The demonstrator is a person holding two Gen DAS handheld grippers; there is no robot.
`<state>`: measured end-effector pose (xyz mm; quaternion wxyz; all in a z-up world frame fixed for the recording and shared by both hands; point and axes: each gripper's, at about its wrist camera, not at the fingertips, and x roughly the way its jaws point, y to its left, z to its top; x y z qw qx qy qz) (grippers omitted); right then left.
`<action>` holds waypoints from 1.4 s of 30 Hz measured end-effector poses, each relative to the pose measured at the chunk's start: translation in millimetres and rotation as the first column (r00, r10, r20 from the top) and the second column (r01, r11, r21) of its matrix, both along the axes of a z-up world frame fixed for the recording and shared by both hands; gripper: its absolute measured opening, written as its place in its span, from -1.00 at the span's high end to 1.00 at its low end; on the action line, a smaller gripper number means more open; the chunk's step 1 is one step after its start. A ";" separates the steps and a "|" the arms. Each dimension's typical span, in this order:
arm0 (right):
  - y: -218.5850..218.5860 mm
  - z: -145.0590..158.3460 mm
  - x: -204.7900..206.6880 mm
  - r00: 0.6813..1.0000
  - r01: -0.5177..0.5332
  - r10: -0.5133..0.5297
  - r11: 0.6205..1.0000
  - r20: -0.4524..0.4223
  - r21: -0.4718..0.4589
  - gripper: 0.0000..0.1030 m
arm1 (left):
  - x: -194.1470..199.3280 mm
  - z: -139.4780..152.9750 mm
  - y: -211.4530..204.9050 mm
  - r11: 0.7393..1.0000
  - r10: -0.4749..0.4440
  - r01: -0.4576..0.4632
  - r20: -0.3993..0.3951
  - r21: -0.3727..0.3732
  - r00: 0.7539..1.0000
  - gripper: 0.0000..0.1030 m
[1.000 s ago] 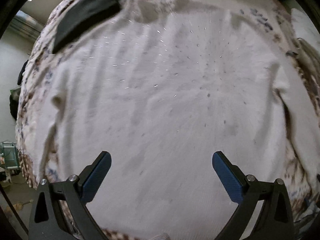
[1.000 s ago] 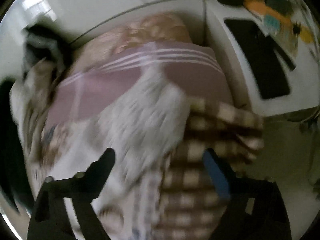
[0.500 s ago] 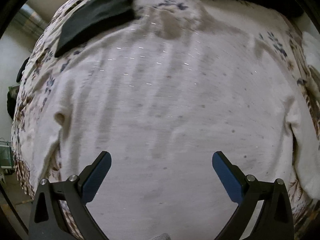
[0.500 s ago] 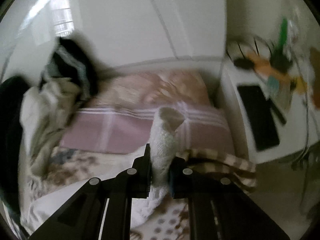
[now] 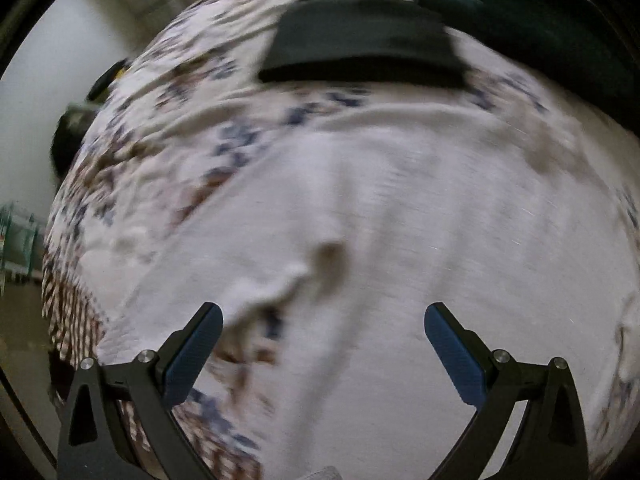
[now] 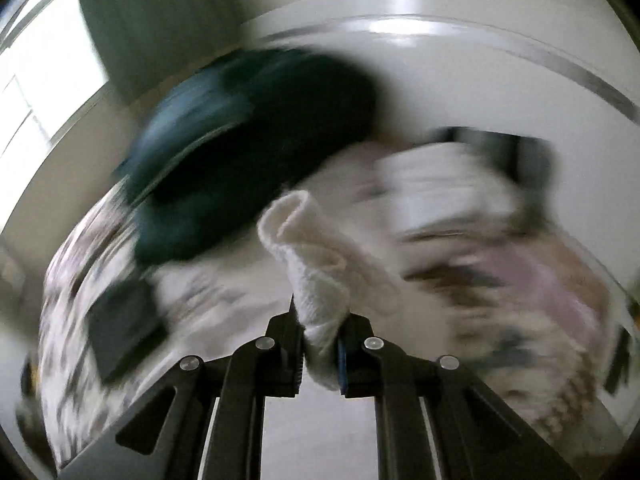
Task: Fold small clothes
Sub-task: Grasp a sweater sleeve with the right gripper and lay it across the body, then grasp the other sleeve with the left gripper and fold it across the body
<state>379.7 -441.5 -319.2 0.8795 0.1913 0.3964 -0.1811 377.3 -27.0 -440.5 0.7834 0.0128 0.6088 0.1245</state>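
Now the right gripper (image 6: 320, 350) pinches a white sleeve (image 6: 316, 264) and lifts it. Over the white sweater (image 5: 400, 240) lying flat on the flowered bed cover (image 5: 168, 120), the left gripper (image 5: 320, 344) hangs spread wide.

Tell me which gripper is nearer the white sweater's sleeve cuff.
Right. The right gripper is shut on the sleeve cuff. The left gripper hangs open above the white sweater, touching nothing.
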 end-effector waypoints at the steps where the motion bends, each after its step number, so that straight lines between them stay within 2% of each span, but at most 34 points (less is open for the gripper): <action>1: 35.8 -12.2 19.5 0.998 -0.058 0.058 0.998 -0.021 -0.004 0.75 | -0.1 -2.4 13.7 1.000 0.026 -0.026 0.000 0.006 1.000 -1.00; 3: 112.6 -50.1 56.3 0.981 -0.177 0.175 0.984 -0.081 -0.022 0.75 | 0.4 -11.3 47.1 0.996 0.082 -0.082 -0.006 0.026 0.997 -1.00; 5: 181.9 -98.7 84.4 0.950 -0.275 0.264 0.960 -0.168 -0.043 0.75 | -1.1 -20.6 75.0 0.991 0.128 -0.127 -0.021 0.038 0.992 -1.00; 8: 252.6 -161.4 106.4 0.903 -0.358 0.333 0.933 -0.270 -0.045 0.75 | -8.3 -31.9 111.6 0.983 0.179 -0.178 -0.030 0.055 0.983 -1.00; 12: 305.8 -215.0 112.3 0.876 -0.399 0.347 0.912 -0.336 -0.098 0.76 | -18.1 -45.9 143.9 0.975 0.211 -0.207 -0.044 0.075 0.977 -1.00; 14: 314.5 -235.8 121.0 0.866 -0.381 0.330 0.922 -0.376 -0.067 0.74 | -21.0 -53.1 158.0 0.972 0.228 -0.225 -0.054 0.069 0.972 -1.00; 15: 310.5 -242.9 124.2 0.852 -0.377 0.341 0.926 -0.397 -0.014 0.67 | -22.6 -54.1 161.7 0.970 0.237 -0.233 -0.058 0.067 0.970 -1.00; 16: 308.7 -247.9 127.0 0.838 -0.374 0.368 0.925 -0.403 0.068 0.52 | -25.0 -55.0 169.7 0.967 0.250 -0.247 -0.061 0.054 0.966 -1.00; 17: 303.2 -248.8 123.8 0.831 -0.372 0.415 0.910 -0.370 0.184 0.39 | -26.6 -54.7 174.1 0.966 0.258 -0.256 -0.060 0.045 0.964 -1.00; 18: 295.2 -241.8 118.0 0.837 -0.372 0.441 0.893 -0.324 0.254 0.08 | -31.3 -52.9 181.8 0.962 0.273 -0.271 -0.057 0.034 0.960 -1.00; 19: 285.6 -231.5 108.2 0.853 -0.367 0.443 0.885 -0.274 0.287 -0.13 | -36.4 -51.2 187.6 0.958 0.287 -0.286 -0.055 0.025 0.956 -1.00; 21: 257.4 -204.3 81.9 0.892 -0.332 0.399 0.898 -0.214 0.289 -0.29 | -53.6 -48.2 200.5 0.945 0.327 -0.327 -0.050 -0.006 0.944 -1.00; 23: 230.5 -187.5 55.0 0.915 -0.268 0.324 0.933 -0.240 0.238 -0.44 | -71.6 -51.2 210.9 0.928 0.369 -0.372 -0.078 -0.030 0.926 -1.00; 25: 208.7 -178.3 33.4 0.922 -0.223 0.260 0.963 -0.289 0.153 -0.66 | -95.2 -58.6 223.3 0.894 0.431 -0.443 -0.135 -0.070 0.892 -1.00; 27: 191.5 -176.3 12.0 0.916 -0.192 0.202 0.979 -0.346 0.064 -0.78 | -123.4 -68.9 238.8 0.830 0.517 -0.543 -0.194 -0.125 0.834 -1.00; 28: 182.9 -176.6 4.0 0.912 -0.179 0.178 0.983 -0.370 0.030 -0.87 | -139.1 -76.0 248.4 0.779 0.570 -0.606 -0.225 -0.159 0.791 -1.00; 29: 174.6 -179.8 -5.0 0.906 -0.170 0.153 0.985 -0.394 -0.007 -0.91 | -148.3 -80.9 254.3 0.743 0.602 -0.645 -0.242 -0.181 0.761 -1.00; 32: 150.6 -192.9 -15.4 0.883 -0.166 0.134 0.986 -0.449 -0.031 -0.93 | -180.7 -108.0 278.8 0.542 0.726 -0.790 -0.312 -0.288 0.612 -1.00; 33: 143.7 -197.8 -18.8 0.874 -0.168 0.140 0.986 -0.465 -0.018 -0.93 | -189.2 -118.7 287.5 0.453 0.768 -0.828 -0.326 -0.331 0.551 -1.00; 35: 137.8 -205.8 -24.3 0.865 -0.178 0.143 0.984 -0.482 -0.027 -0.93 | -195.2 -130.2 299.7 0.338 0.821 -0.857 -0.323 -0.388 0.470 -1.00; 36: 135.2 -207.6 -29.4 0.861 -0.190 0.147 0.981 -0.488 -0.041 -0.93 | -194.4 -132.9 305.9 0.297 0.848 -0.864 -0.305 -0.406 0.435 -1.00; 38: 134.7 -213.7 -35.1 0.848 -0.214 0.157 0.975 -0.506 -0.057 -0.93 | -189.1 -131.4 315.5 0.269 0.883 -0.864 -0.249 -0.425 0.397 -0.92; 39: 134.7 -215.8 -37.6 0.838 -0.226 0.159 0.972 -0.522 -0.068 -0.93 | -183.8 -127.3 319.2 0.270 0.903 -0.862 -0.199 -0.429 0.382 -0.85; 41: 136.2 -221.1 -41.0 0.824 -0.244 0.159 0.966 -0.544 -0.087 -0.93 | -177.2 -120.2 321.5 0.282 0.916 -0.863 -0.149 -0.419 0.372 -0.21; 42: 137.9 -223.0 -39.5 0.816 -0.253 0.163 0.963 -0.554 -0.089 -0.93 | -174.2 -114.0 323.2 0.280 0.925 -0.862 -0.122 -0.423 0.361 -0.04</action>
